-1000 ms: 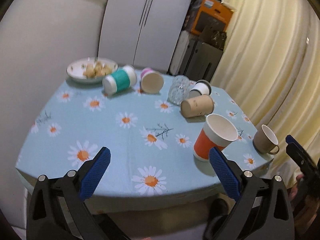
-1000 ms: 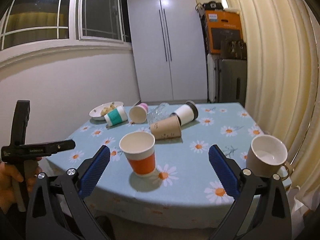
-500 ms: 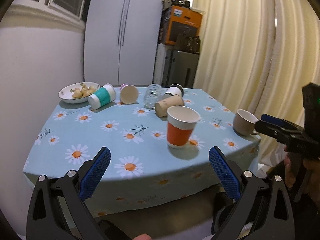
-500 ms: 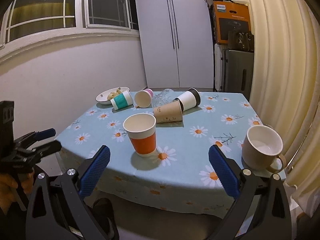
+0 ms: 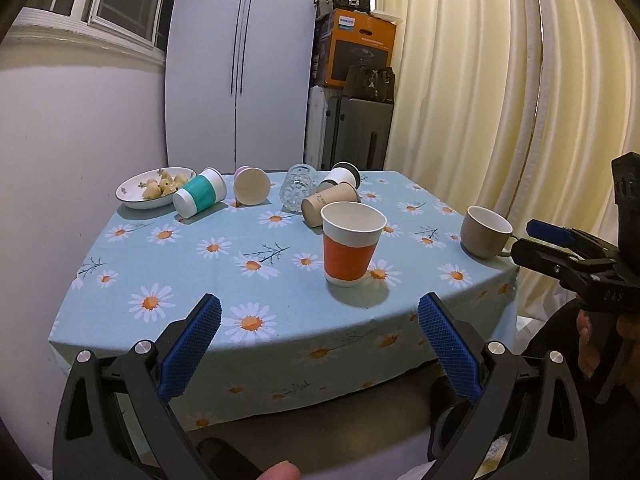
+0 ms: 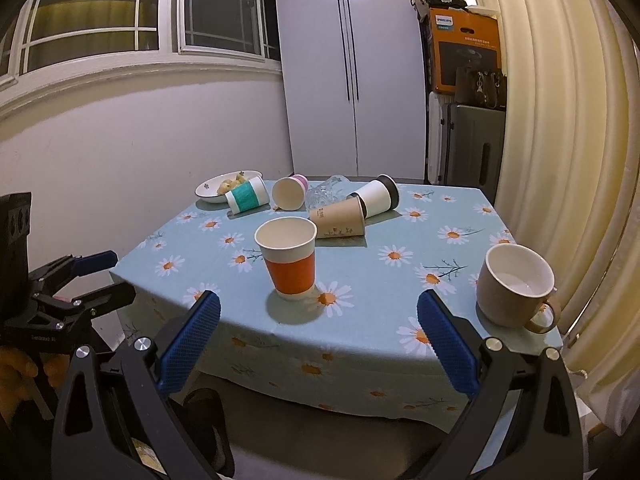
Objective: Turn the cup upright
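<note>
An orange paper cup [image 5: 351, 244] [image 6: 289, 257] stands upright near the table's front edge. A beige mug [image 5: 483, 231] [image 6: 513, 284] stands upright at the right. Several cups lie on their sides at the back: teal-banded [image 5: 200, 197] [image 6: 246, 196], pink [image 5: 251, 186] [image 6: 289, 192], clear glass [image 5: 296, 187], brown paper [image 5: 330, 203] [image 6: 340, 222], and white with a dark end [image 6: 378, 198]. My left gripper [image 5: 319, 344] and right gripper [image 6: 318, 343] are both open and empty, held off the table's front edge.
A bowl of food [image 5: 150, 192] sits at the table's back left. The table has a daisy cloth [image 5: 224, 264]. A white wall is on the left, a wardrobe [image 5: 240, 68] behind, a curtain [image 5: 500, 92] on the right.
Both grippers have pulled back and lowered away from the table; the cups look smaller and farther. Both stay open. No cup has moved.
</note>
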The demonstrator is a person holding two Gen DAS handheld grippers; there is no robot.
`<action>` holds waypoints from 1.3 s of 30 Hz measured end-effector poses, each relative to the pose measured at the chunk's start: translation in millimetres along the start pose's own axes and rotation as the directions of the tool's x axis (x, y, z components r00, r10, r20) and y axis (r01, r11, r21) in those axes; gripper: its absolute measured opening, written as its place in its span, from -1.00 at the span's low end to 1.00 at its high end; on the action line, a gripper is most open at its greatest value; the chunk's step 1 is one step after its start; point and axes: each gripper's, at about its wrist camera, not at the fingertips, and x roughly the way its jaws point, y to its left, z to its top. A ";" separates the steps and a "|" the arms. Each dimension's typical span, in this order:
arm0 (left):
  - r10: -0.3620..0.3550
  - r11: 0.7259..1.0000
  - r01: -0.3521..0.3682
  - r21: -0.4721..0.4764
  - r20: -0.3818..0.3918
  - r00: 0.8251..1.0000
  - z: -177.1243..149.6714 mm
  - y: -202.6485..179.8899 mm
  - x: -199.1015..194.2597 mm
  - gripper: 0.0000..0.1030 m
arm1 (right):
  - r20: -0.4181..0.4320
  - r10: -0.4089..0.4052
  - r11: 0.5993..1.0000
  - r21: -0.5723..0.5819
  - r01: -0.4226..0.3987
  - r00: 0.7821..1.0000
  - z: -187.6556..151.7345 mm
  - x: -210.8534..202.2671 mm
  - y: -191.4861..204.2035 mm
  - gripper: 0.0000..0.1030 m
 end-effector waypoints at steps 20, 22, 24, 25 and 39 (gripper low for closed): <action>-0.001 1.000 0.001 0.010 -0.023 1.000 -2.0 -3.5 3.4 0.87 | -0.010 -0.045 0.999 0.001 0.045 0.999 -1.2 6.1 0.7 0.90; 0.000 1.000 0.001 0.011 -0.025 1.000 -2.0 -3.5 3.9 0.87 | -0.013 -0.046 0.999 -0.002 0.046 0.999 -1.3 6.5 1.2 0.90; 0.000 1.000 0.000 0.013 -0.026 1.000 -1.9 -3.8 4.0 0.87 | -0.013 -0.047 0.999 -0.005 0.047 0.999 -1.0 6.6 1.6 0.90; 0.000 1.000 0.000 0.013 -0.026 1.000 -1.9 -3.7 3.9 0.87 | -0.014 -0.047 0.999 -0.005 0.047 0.999 -1.1 6.9 1.7 0.90; -0.002 1.000 0.002 0.006 -0.033 0.999 -2.2 -1.4 5.7 0.87 | -0.027 -0.055 0.998 -0.010 0.055 0.998 -2.8 10.9 0.8 0.90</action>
